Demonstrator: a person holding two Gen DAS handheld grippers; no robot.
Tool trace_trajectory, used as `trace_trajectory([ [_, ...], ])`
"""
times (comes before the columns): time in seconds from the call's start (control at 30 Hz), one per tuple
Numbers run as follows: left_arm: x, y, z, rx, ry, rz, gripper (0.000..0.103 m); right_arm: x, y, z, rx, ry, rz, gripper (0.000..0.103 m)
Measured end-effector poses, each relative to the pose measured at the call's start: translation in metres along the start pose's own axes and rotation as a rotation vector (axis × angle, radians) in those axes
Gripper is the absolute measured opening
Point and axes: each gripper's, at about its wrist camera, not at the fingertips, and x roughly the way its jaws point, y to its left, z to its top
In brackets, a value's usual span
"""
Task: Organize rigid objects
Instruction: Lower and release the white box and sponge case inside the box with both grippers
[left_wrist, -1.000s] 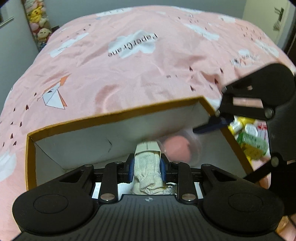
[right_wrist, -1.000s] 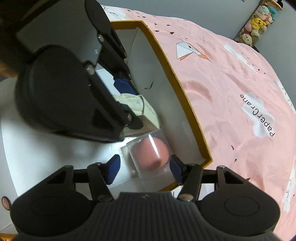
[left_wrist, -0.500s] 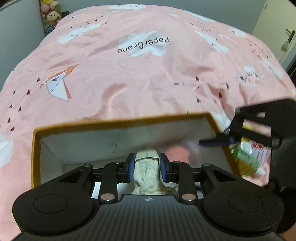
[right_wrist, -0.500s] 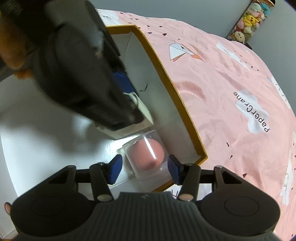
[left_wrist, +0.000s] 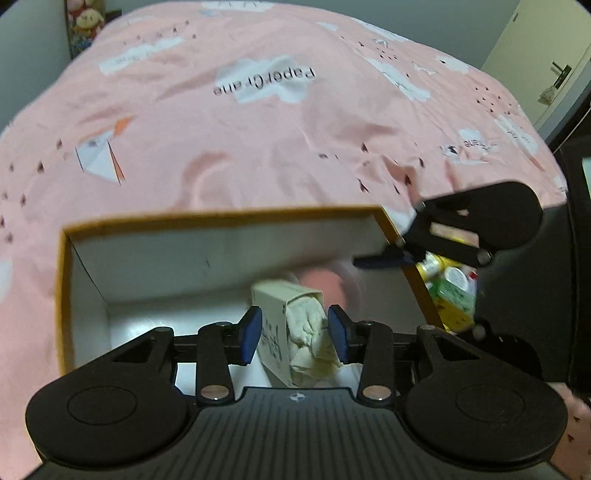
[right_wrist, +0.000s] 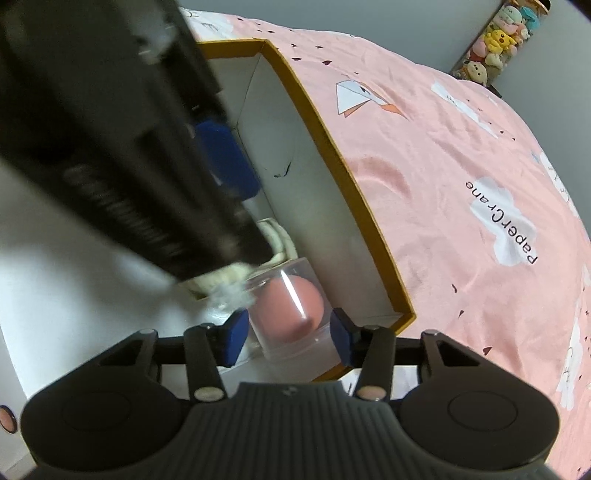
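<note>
On the left, the left gripper (left_wrist: 293, 334) reaches down into the open cardboard box (left_wrist: 221, 218), which sits on the pink bedspread (left_wrist: 258, 147). Its jaws are opening, and between them stands a small carton (left_wrist: 275, 317) with pale cloth (left_wrist: 308, 343) bulging from its open end. A gap shows beside the left blue pad; on the right side the cloth lies so close to the pad that contact there cannot be ruled out. The carton rests on the box floor near the far wall, so this reads as the release step of putting it away.

Further right, in the box's far right corner, is a clear plastic case (right_wrist: 291, 314) with a pink rounded thing inside. The right gripper (right_wrist: 290, 338) straddles it and its jaws are closing, though the pads appear a little apart from the case walls and do not grip yet. The case lies just beside the carton and close against the box wall.

Outside the box, past its right wall, a heap of small bottles and packets (left_wrist: 448, 291) waits on the bedspread.

Next, the left gripper likely needs to lift straight out without dragging the cloth, since it crowds the right one in that corner. The right gripper then has to settle or nudge the case snug into the corner.
</note>
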Motion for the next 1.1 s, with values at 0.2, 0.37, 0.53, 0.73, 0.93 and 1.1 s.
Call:
trace_trajectory([
  [0.2,0.006,-0.001,-0.006,-0.012,0.007,-0.041,0.037,0.002,0.006,-0.001,-0.007,-0.001,-0.010,0.047],
  [0.37,0.006,-0.010,-0.021,0.046,0.054,-0.035,0.036,-0.005,0.008,-0.003,0.007,-0.006,0.012,0.045],
  [0.53,0.023,-0.022,-0.044,0.142,0.123,0.040,0.031,-0.007,0.016,-0.004,-0.021,-0.003,0.009,0.047],
  [0.73,0.027,-0.019,-0.037,0.140,0.058,0.074,0.030,-0.007,0.018,-0.005,-0.031,0.003,0.000,0.044],
  [0.93,0.032,-0.018,-0.025,0.205,0.026,0.089,0.029,0.000,0.014,0.001,-0.020,0.009,0.009,0.018],
  [1.1,0.038,-0.015,-0.018,0.186,0.030,0.087,0.029,0.008,0.012,0.004,-0.009,0.012,-0.013,0.019],
])
